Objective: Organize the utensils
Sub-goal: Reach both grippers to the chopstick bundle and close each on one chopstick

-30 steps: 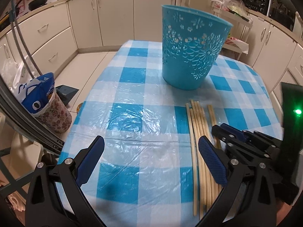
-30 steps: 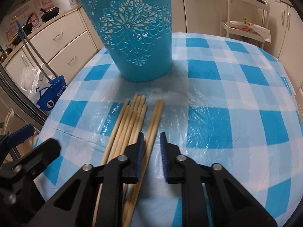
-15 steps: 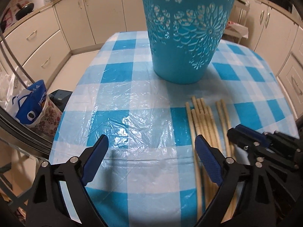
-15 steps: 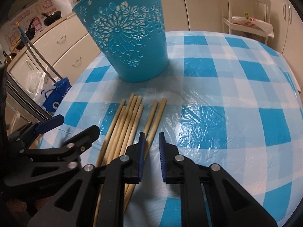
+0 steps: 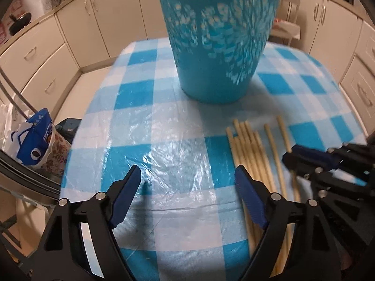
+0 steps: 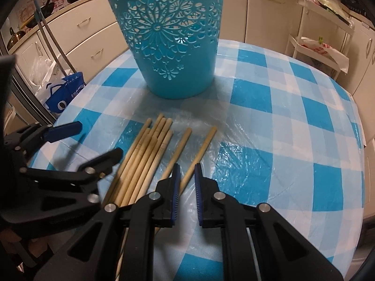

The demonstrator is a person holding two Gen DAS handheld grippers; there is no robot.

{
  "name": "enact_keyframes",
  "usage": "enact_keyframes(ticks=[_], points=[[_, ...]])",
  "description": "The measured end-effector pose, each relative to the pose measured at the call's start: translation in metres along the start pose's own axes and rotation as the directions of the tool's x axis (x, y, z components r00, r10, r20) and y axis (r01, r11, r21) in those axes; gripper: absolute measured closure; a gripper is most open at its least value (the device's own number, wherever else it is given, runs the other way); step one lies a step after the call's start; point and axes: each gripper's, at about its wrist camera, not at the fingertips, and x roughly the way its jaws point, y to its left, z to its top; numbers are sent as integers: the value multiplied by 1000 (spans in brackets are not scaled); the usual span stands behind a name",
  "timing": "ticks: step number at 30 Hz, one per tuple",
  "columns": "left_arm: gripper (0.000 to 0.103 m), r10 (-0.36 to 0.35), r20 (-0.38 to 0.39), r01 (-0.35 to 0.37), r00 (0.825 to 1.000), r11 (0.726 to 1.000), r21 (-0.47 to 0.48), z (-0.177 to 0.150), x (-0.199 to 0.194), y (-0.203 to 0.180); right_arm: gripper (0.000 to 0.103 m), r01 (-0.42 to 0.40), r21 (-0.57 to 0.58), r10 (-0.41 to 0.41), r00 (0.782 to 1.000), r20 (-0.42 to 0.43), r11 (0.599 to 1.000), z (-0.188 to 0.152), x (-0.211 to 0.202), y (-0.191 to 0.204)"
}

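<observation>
Several wooden chopsticks (image 6: 150, 154) lie side by side on the blue checked tablecloth (image 6: 281, 140), in front of a tall turquoise cut-out basket (image 6: 173, 44). The rightmost chopstick (image 6: 201, 149) runs between the nearly closed jaws of my right gripper (image 6: 186, 182); whether they touch it I cannot tell. My left gripper (image 5: 187, 189) is wide open and empty over bare cloth, left of the chopsticks (image 5: 253, 154). The basket (image 5: 220, 42) stands beyond it. The right gripper also shows in the left wrist view (image 5: 304, 164).
The table edge curves round on the left, with a blue and white bag (image 5: 35, 138) on the floor below. Cream cabinets (image 5: 46, 53) ring the room. A white trolley (image 6: 321, 44) stands at the back right.
Both grippers have moved forward toward the basket. The rightmost chopsticks have spread apart from the bundle, and one now lies between the right gripper's jaws.
</observation>
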Motion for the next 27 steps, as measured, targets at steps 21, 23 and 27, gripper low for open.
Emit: enact_keyframes(ticks=[21, 23, 27], points=[[26, -54, -53, 55, 997, 998, 18, 7, 10, -6, 88, 4, -46, -5, 1000, -21, 999, 3, 2, 2], [26, -78, -69, 78, 995, 997, -1, 7, 11, -5, 88, 4, -43, -5, 1000, -20, 999, 3, 1, 0], [29, -97, -76, 95, 992, 995, -25, 6, 12, -5, 88, 7, -35, -7, 1000, -18, 999, 3, 1, -1]])
